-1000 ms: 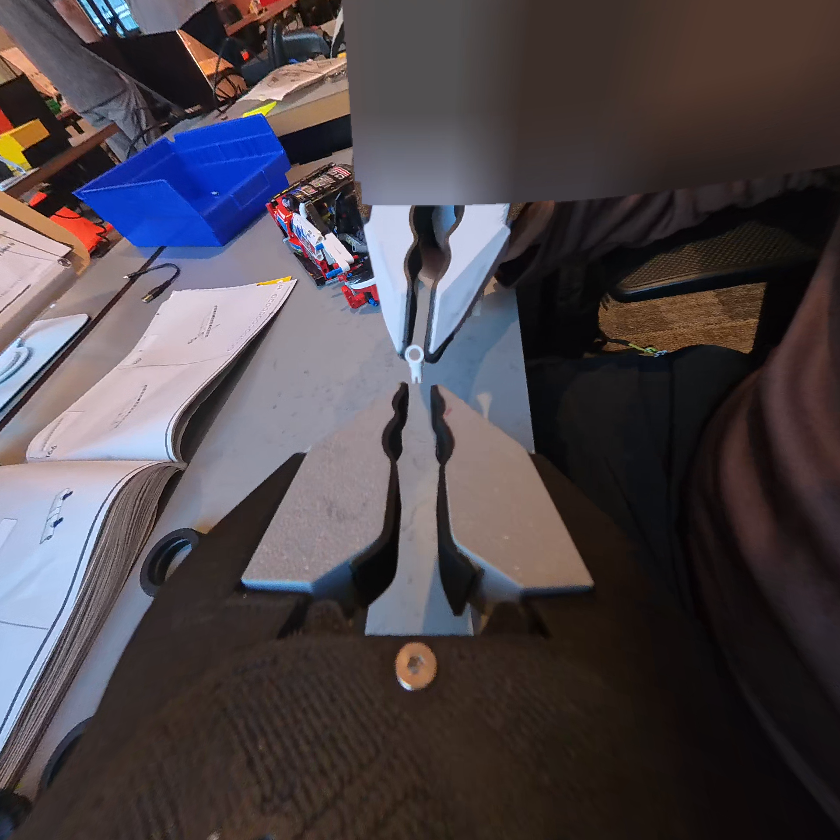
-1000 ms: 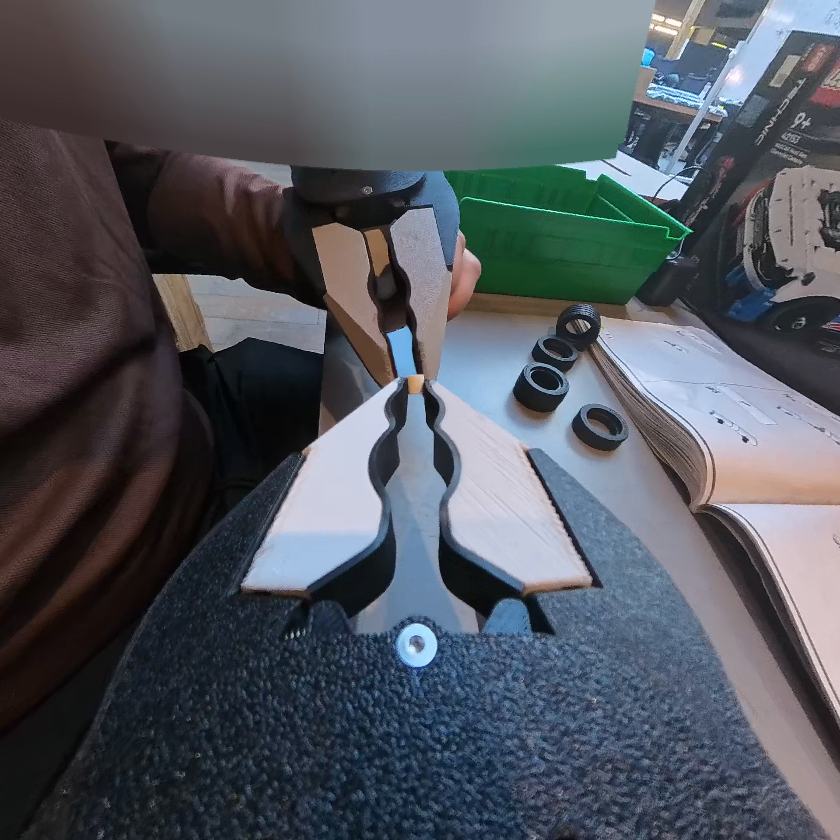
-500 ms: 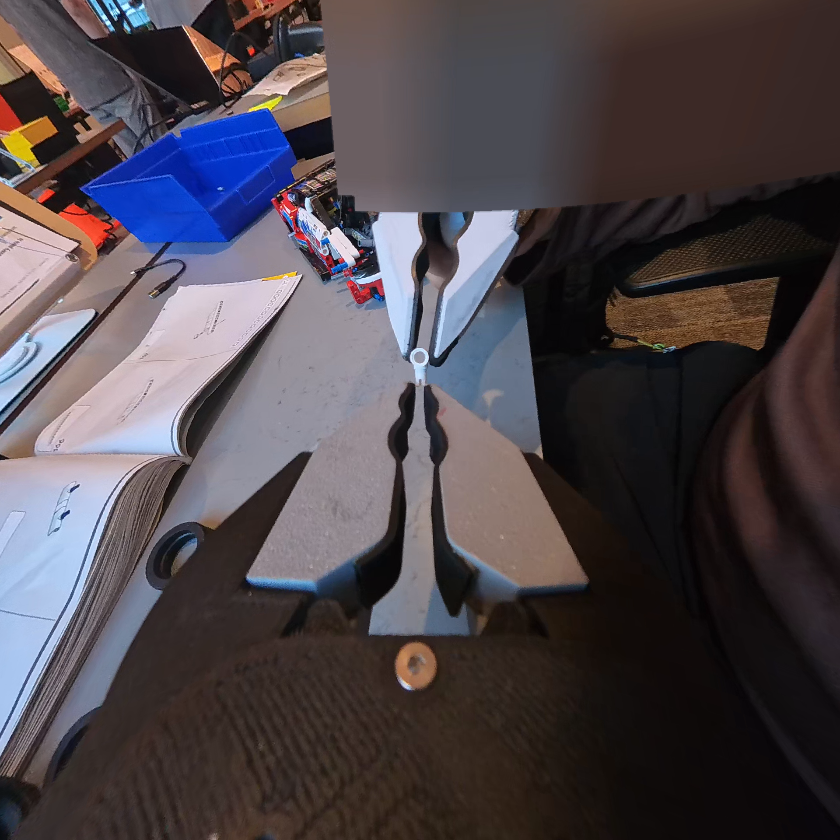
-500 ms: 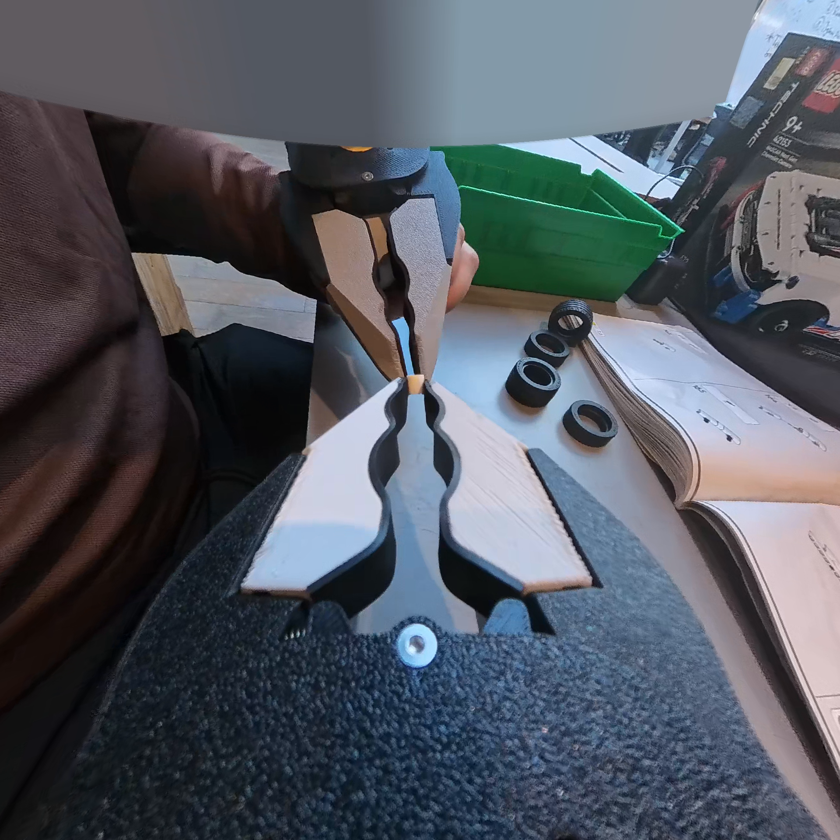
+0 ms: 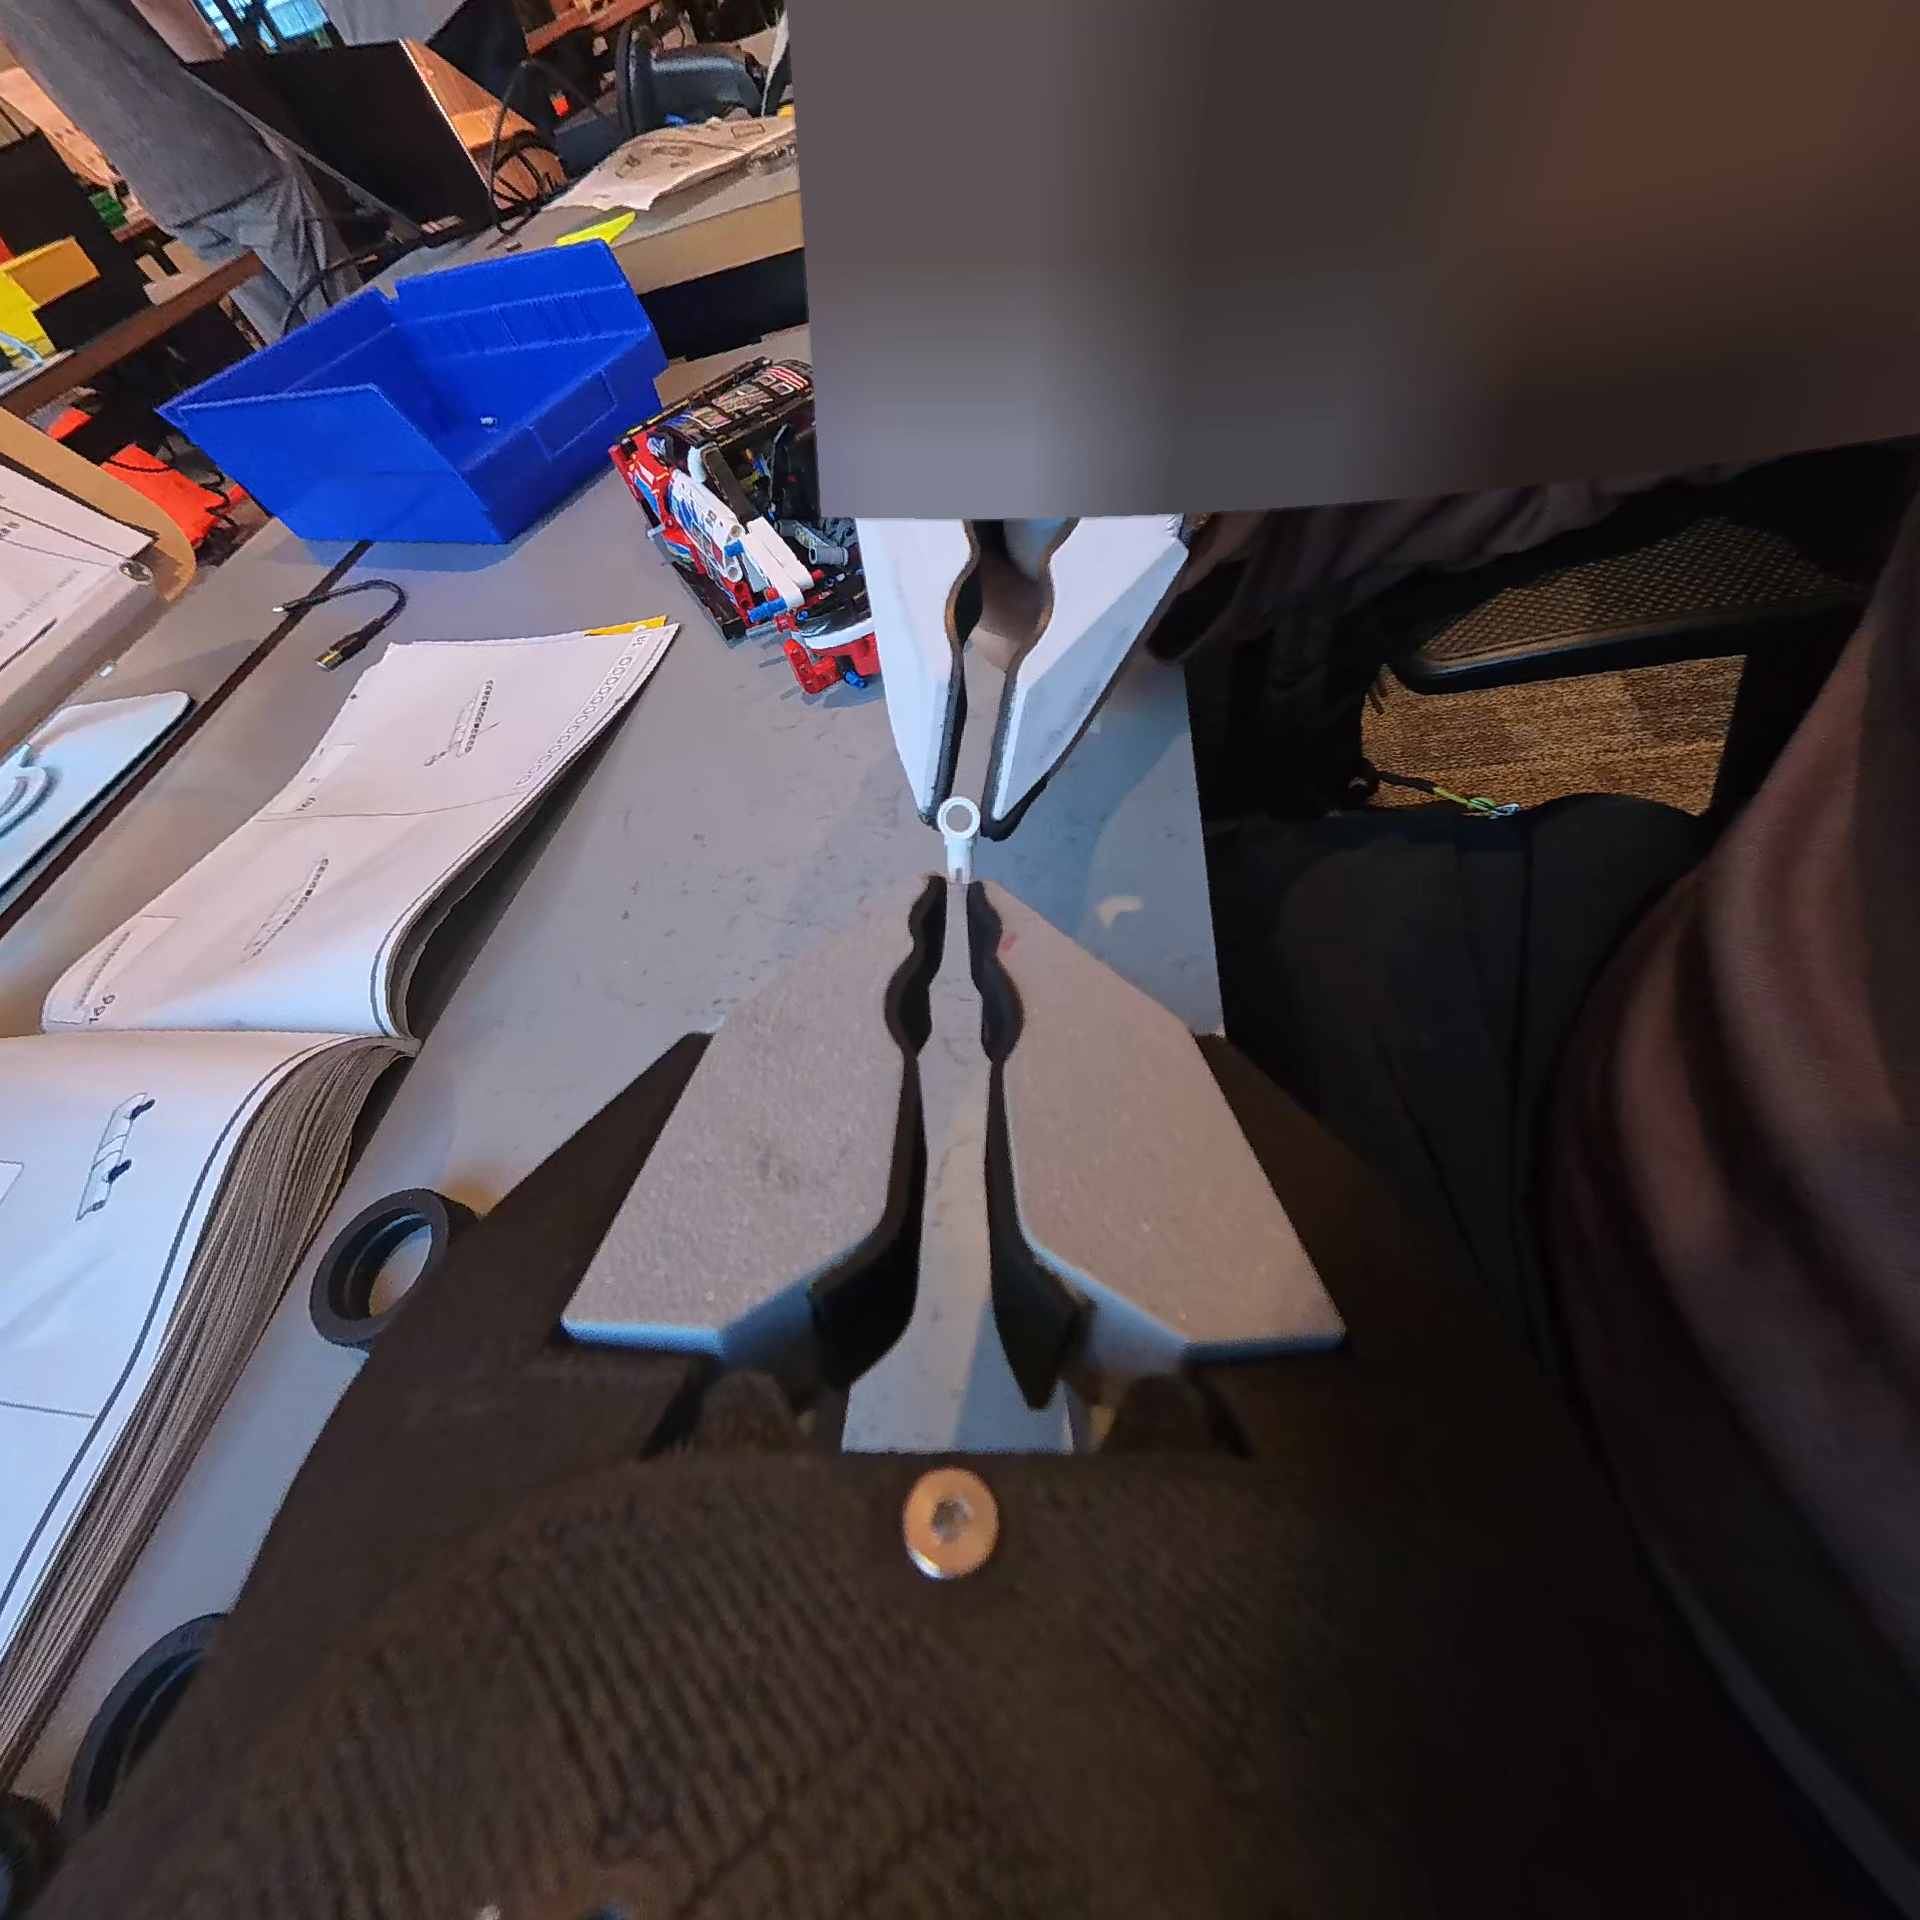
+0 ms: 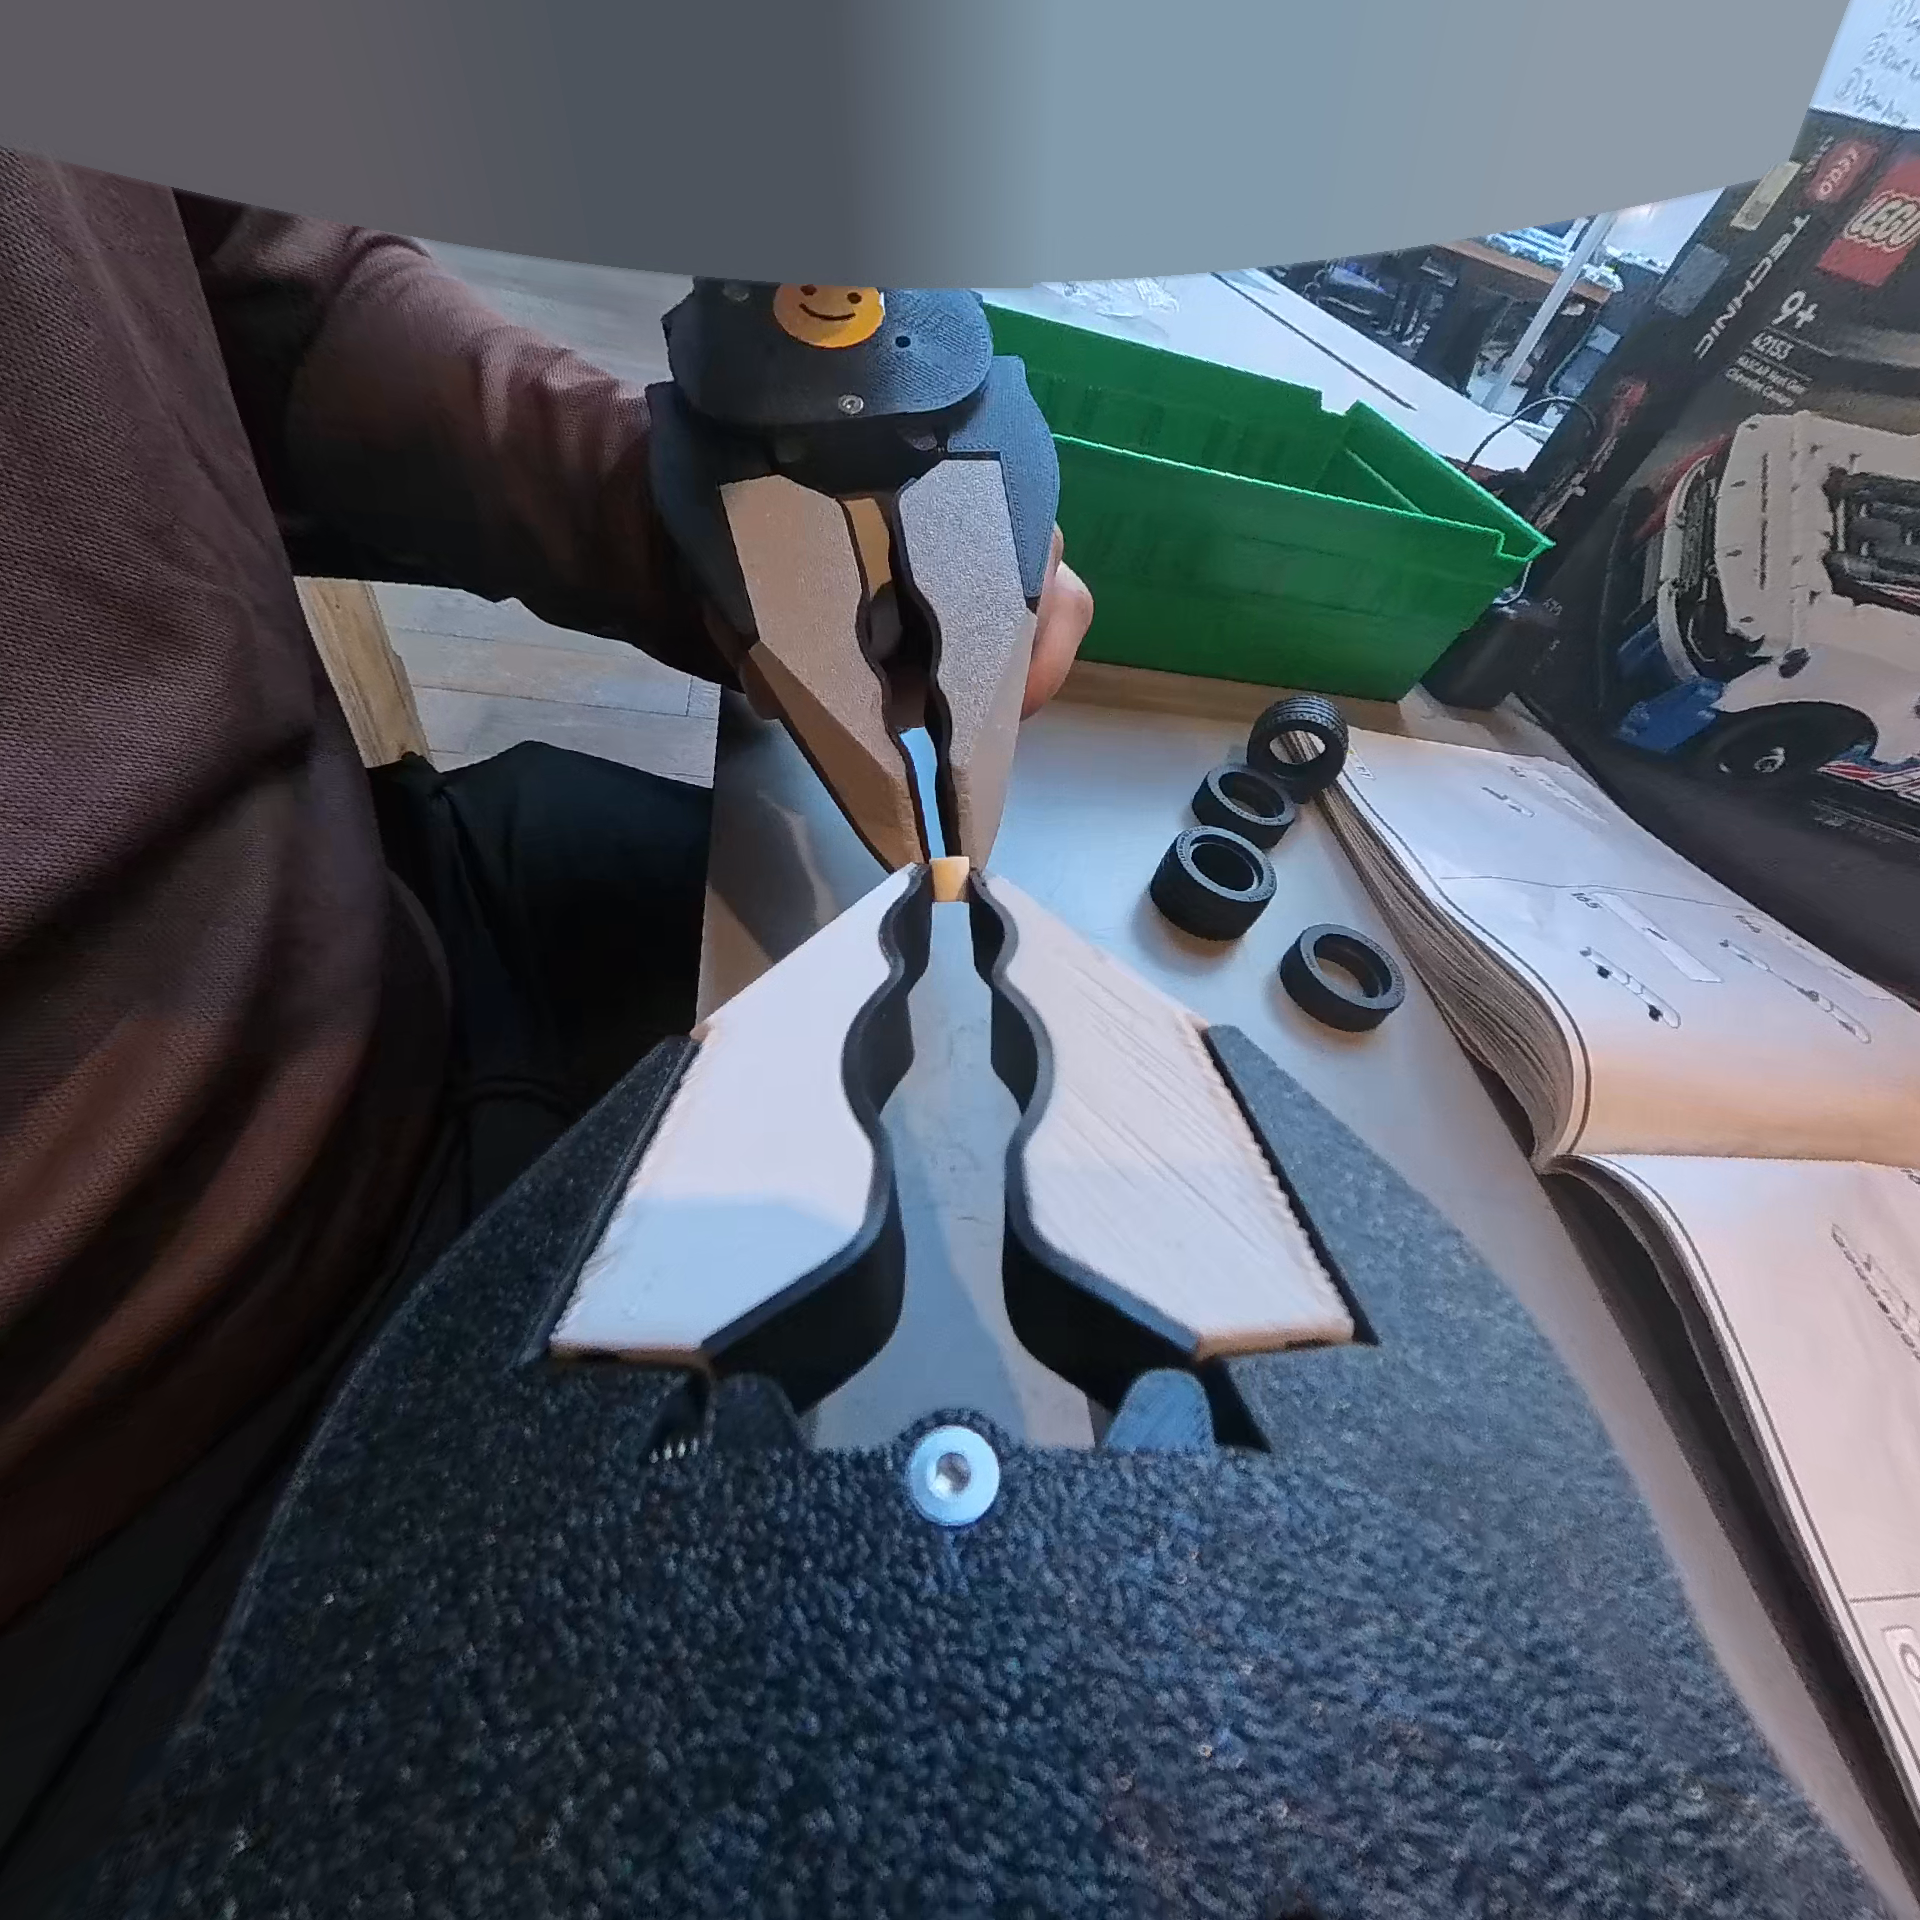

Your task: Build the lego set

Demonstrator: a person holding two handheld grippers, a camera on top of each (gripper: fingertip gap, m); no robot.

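In the left wrist view, the left gripper [image 5: 954, 883] fills the lower centre of the frame, its jaws narrowed onto the stem of a small white ringed connector [image 5: 957, 828]. The connector's ring sits between the tips of the right gripper [image 5: 961, 821], which points down from the upper centre, jaws almost together around it. Both tools meet tip to tip over the near edge of the grey table [image 5: 665, 914].

In the right wrist view, the right gripper [image 6: 948, 881] pinches a small tan piece [image 6: 949, 879] at frame centre, and the left gripper's [image 6: 940, 847] tips touch it from above.

Left of centre in the left wrist view lies an open instruction booklet [image 5: 312, 883]. Beyond it, above centre, stands the partly built red, white and black lego car [image 5: 748, 530], with a blue bin [image 5: 416, 416] at upper left.

In the right wrist view, four black tyres [image 6: 1216, 881] lie right of centre beside the booklet [image 6: 1621, 997], and a green bin [image 6: 1247, 520] and the set's box [image 6: 1787, 468] stand at upper right.
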